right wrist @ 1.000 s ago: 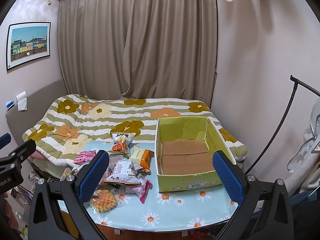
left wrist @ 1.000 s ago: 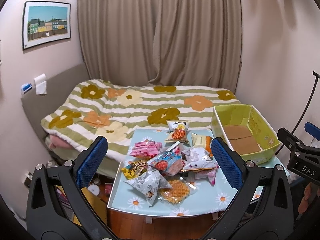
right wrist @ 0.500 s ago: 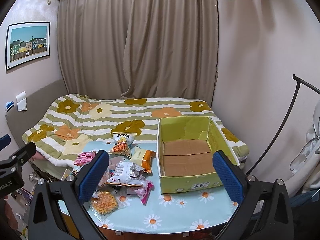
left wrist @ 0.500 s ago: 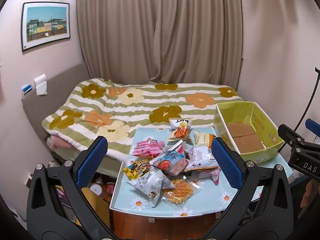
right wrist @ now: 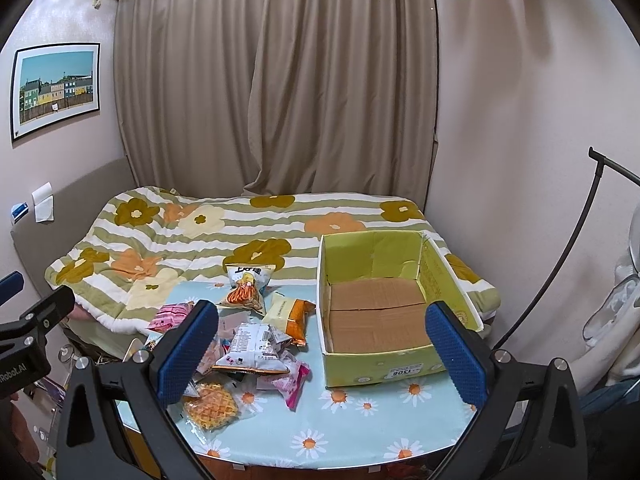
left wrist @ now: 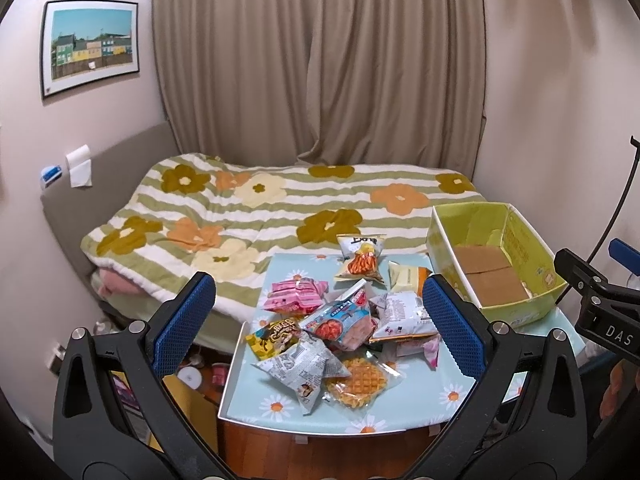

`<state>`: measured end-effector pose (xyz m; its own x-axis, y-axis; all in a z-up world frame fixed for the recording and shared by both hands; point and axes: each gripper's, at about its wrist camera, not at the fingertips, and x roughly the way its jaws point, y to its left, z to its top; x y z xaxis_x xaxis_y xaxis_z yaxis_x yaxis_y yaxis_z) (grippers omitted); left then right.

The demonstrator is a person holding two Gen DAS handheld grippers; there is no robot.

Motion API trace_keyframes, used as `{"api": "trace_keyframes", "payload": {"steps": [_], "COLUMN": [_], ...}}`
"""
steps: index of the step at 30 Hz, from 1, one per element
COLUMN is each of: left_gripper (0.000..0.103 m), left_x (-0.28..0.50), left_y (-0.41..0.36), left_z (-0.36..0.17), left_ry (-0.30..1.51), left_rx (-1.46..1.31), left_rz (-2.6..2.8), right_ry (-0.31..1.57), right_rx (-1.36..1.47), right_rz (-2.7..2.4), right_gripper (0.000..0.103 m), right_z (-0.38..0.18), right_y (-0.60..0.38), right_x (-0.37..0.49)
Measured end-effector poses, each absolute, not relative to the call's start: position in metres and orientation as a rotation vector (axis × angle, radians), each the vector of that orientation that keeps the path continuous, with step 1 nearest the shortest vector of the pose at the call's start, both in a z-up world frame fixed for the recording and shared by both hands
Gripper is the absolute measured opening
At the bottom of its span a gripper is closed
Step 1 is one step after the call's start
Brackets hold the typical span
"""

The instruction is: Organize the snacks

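Observation:
Several snack packets lie in a pile [left wrist: 340, 320] on the left half of a small table with a daisy-print cloth [left wrist: 400, 412]; the pile also shows in the right wrist view [right wrist: 252, 344]. It includes a waffle packet [left wrist: 358, 380], a pink packet [left wrist: 296, 294] and a chips bag [left wrist: 360, 258]. An empty yellow-green cardboard box [right wrist: 384, 364] stands on the right half, and also shows in the left wrist view [left wrist: 492, 272]. My left gripper [left wrist: 318, 328] is open and empty above the table's near left. My right gripper [right wrist: 322, 354] is open and empty, near the box's front.
A bed with a flower-striped blanket [left wrist: 280, 208] runs behind the table. Beige curtains [right wrist: 272, 92] hang at the back. A dark stand pole [right wrist: 560, 248] leans at the right wall. Clutter sits on the floor left of the table [left wrist: 196, 372].
Both grippers have drawn back and up slightly, so the table and box sit a little lower and smaller in view. Nothing on the table has moved.

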<state>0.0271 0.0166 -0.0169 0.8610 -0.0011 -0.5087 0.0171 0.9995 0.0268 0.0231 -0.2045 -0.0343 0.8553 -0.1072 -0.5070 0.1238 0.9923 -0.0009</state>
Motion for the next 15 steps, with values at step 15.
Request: {"api": "trace_keyframes", "payload": {"steps": [15], "left_gripper": [0.103], "left_x": [0.0286], "left_y": [0.0162], "left_z": [-0.0159], "left_ry": [0.534], "left_rx": [0.03], "left_rz": [-0.011], "right_ry": [0.533], "right_rx": [0.035], "right_rz": [-0.123], "right_gripper": [0.103], "right_z": [-0.0359], "right_y": [-0.2011], "right_x": [0.0245]}}
